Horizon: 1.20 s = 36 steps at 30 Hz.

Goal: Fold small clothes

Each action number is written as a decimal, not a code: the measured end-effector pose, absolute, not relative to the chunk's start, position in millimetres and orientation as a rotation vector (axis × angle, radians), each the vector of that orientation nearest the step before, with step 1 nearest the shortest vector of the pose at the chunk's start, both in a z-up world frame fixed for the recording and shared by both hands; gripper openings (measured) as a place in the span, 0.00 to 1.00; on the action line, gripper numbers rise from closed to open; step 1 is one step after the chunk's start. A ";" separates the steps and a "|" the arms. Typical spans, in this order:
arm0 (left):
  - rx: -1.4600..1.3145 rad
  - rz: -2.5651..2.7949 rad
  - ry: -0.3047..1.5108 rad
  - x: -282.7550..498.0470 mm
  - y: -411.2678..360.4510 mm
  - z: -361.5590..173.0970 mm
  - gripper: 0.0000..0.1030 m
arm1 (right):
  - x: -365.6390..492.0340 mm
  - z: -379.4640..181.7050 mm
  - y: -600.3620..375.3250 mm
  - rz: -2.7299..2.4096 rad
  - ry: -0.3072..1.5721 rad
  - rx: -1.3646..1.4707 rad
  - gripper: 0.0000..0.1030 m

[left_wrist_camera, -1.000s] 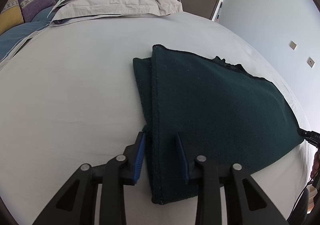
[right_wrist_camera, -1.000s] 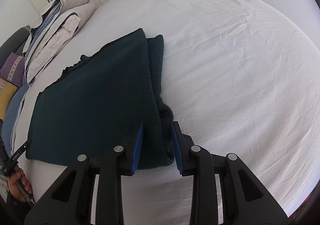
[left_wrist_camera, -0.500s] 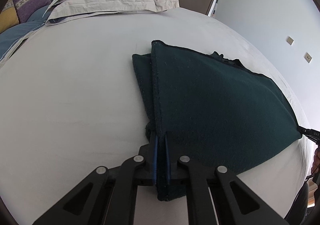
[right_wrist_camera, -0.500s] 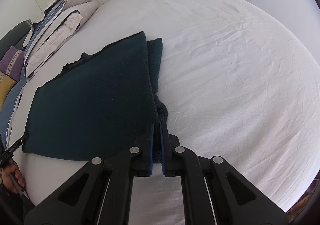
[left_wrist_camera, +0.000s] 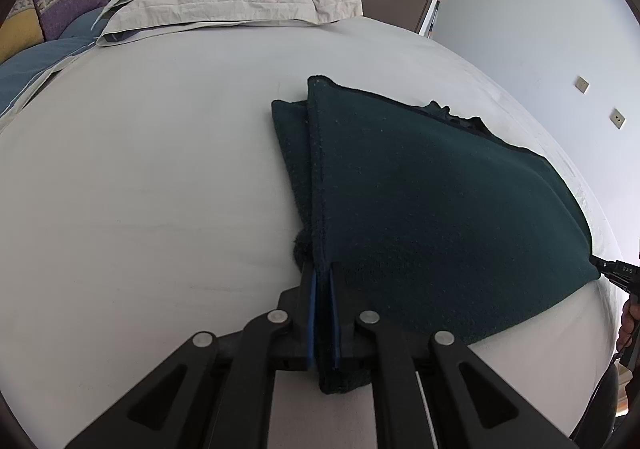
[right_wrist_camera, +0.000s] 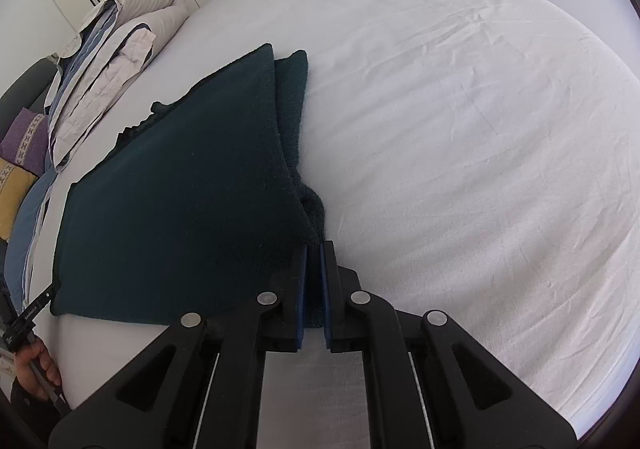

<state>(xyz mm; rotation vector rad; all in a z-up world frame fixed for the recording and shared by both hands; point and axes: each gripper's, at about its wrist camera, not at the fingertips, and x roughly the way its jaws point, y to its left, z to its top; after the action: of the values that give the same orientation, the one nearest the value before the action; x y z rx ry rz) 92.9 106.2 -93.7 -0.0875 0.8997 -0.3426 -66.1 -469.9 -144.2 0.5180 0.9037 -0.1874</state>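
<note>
Left wrist view: left gripper (left_wrist_camera: 323, 277) fingers pinch the dark green cloth (left_wrist_camera: 432, 209); right gripper (right_wrist_camera: 314, 249) fingers likewise clamp its edge.

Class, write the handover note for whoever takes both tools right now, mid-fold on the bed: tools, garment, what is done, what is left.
Left tool: shut on the near left corner of the dark green garment.
Right tool: shut on its near right corner.
Garment lies on the white bed sheet, already doubled, with a lower layer showing at each side edge.
Done: both near corners gripped.
Left: probably carry them to the far edge, release, smooth.
</note>
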 end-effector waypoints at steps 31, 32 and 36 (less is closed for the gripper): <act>0.047 -0.390 0.848 144.4 15.7 -89.6 0.62 | 31.4 -158.7 -335.3 0.291 0.752 0.888 0.44; 0.051 -0.391 0.848 142.8 18.9 -89.1 0.62 | 23.4 -165.2 -351.3 0.274 0.734 0.939 0.41; 0.042 -0.384 0.836 134.7 29.8 -88.0 0.62 | -14.5 -175.7 -412.6 0.124 0.651 1.003 0.30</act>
<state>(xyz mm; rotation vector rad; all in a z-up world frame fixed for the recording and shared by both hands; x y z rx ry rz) 134.7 29.8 -88.0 0.0420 0.8360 -0.3841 -14.5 -412.6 -175.7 1.0032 0.6508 0.1245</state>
